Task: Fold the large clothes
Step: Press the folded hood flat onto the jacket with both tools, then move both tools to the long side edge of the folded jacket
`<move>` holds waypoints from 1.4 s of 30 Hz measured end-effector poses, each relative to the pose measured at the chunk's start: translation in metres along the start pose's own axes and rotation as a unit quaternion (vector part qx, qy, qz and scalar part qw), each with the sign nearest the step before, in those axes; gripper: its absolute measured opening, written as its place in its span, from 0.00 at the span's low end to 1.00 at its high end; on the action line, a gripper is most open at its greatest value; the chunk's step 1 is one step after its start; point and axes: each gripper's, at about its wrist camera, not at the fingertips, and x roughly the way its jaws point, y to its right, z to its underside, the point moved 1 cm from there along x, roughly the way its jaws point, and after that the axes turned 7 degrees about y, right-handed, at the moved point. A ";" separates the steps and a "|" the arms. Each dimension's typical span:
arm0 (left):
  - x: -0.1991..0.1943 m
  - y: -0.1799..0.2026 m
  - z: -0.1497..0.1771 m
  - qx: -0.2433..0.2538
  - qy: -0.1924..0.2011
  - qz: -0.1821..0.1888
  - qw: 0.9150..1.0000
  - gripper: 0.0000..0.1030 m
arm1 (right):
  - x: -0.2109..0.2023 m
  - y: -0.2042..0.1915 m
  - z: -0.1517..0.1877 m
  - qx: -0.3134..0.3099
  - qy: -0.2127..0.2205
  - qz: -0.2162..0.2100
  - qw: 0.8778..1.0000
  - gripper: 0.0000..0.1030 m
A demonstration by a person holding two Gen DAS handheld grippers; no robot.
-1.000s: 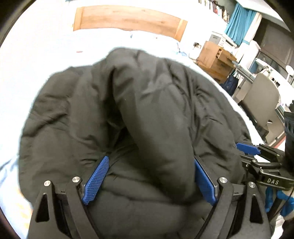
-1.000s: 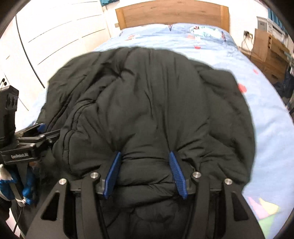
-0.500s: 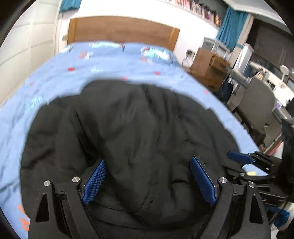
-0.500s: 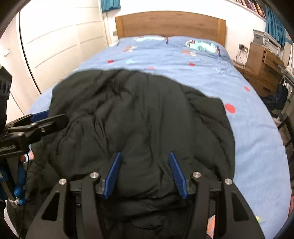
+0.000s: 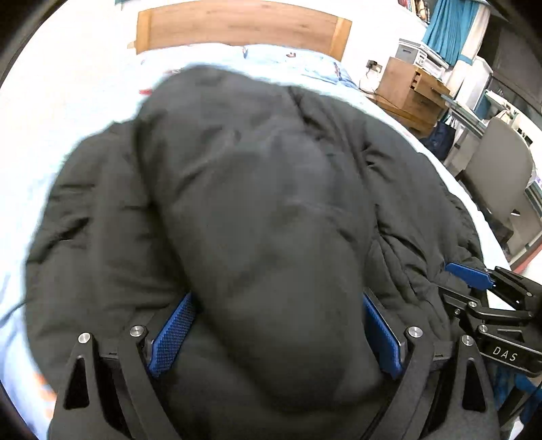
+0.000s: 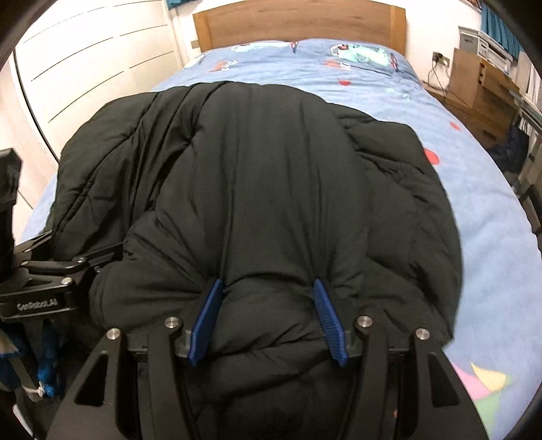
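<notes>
A black puffy jacket [image 6: 271, 169] lies bunched on a bed with a blue patterned sheet [image 6: 372, 84]. My right gripper [image 6: 267, 284] is shut on a fold at the jacket's near edge, and the fabric puckers between its blue pads. In the left wrist view the same jacket [image 5: 254, 203] fills the middle. My left gripper [image 5: 277, 301] stands wide, shut on a thick rolled bulge of it that fills the gap between the pads. The two grippers sit side by side: the right gripper's blue tip [image 5: 467, 274] shows at the edge of the left view, and the left gripper's black frame [image 6: 67, 267] at the edge of the right view.
A wooden headboard [image 6: 298, 23] closes the far end of the bed. White wardrobe doors [image 6: 84, 67] stand along the left. To the right are a wooden cabinet [image 5: 406, 91] and a grey chair [image 5: 498, 176]. Bare sheet stretches beyond and right of the jacket.
Both grippers keep their holds. The jacket bundle has shifted a little with them, and its far edge sits higher in both views than half a second ago.
</notes>
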 end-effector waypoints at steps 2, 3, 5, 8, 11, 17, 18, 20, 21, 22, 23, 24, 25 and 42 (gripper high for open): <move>-0.025 0.005 0.003 0.008 0.007 -0.025 1.000 0.89 | -0.016 -0.002 0.002 -0.002 -0.005 0.003 1.000 0.53; -0.036 0.006 0.005 0.007 0.012 -0.032 0.999 0.89 | -0.025 -0.003 0.003 -0.002 -0.006 0.005 1.000 0.53; -0.066 0.006 0.012 0.006 0.024 -0.045 0.999 0.89 | -0.047 -0.006 0.011 0.000 -0.008 0.007 1.000 0.53; -0.109 0.005 0.024 0.012 0.047 -0.063 0.997 0.89 | -0.087 -0.014 0.033 0.001 -0.003 0.004 1.000 0.53; -0.148 0.000 0.037 0.021 0.067 -0.077 0.995 0.92 | -0.123 -0.017 0.053 0.003 0.010 0.003 1.000 0.53; -0.198 0.001 0.059 0.024 0.097 -0.098 0.990 0.96 | -0.195 -0.014 0.088 0.015 0.036 0.023 0.999 0.53; -0.203 0.001 0.062 0.024 0.100 -0.099 0.990 0.96 | -0.200 -0.015 0.090 0.015 0.038 0.027 0.999 0.53; -0.217 0.003 0.071 0.024 0.108 -0.100 0.989 0.97 | -0.217 -0.012 0.099 0.019 0.043 0.038 0.998 0.54; -0.224 0.002 0.076 0.026 0.111 -0.104 0.988 0.97 | -0.220 -0.009 0.102 0.021 0.045 0.040 0.998 0.56; -0.228 0.003 0.077 0.028 0.113 -0.107 0.987 0.97 | -0.229 -0.008 0.109 0.023 0.048 0.043 0.998 0.59; -0.234 0.003 0.082 0.032 0.116 -0.111 0.987 0.97 | -0.237 -0.006 0.115 0.025 0.050 0.047 0.997 0.60; -0.238 0.003 0.084 0.033 0.117 -0.113 0.986 0.98 | -0.240 -0.004 0.117 0.026 0.051 0.050 0.997 0.62; -0.244 0.003 0.088 0.033 0.119 -0.115 0.986 0.98 | -0.247 -0.003 0.123 0.029 0.053 0.053 0.997 0.64; -0.288 -0.011 0.125 0.030 0.128 -0.153 0.979 0.99 | -0.299 0.042 0.188 0.100 0.051 0.065 0.992 0.70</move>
